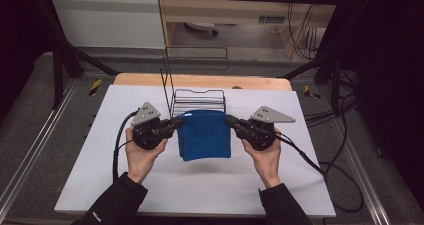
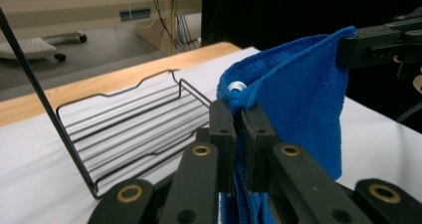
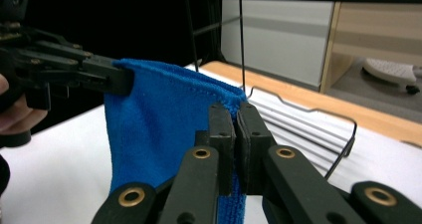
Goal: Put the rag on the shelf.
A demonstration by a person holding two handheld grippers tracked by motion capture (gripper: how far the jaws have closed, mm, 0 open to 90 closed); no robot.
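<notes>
both hands' tongs, left gripper (image 1: 176, 123) and right gripper (image 1: 231, 121), pinch the blue cloth's (image 1: 204, 135) top corners (hanging mid-worktop, lift step); next, carry it over the wire rack (image 1: 197, 101).

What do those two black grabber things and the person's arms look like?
Each gripper, left and right, is black, with a rounded body and two flat jaws on hinged bars with brass-coloured rivets. A grey three-cornered plate tops each one, and a black cable trails from each. The person's sleeves are dark, and the left one carries small white lettering.
</notes>
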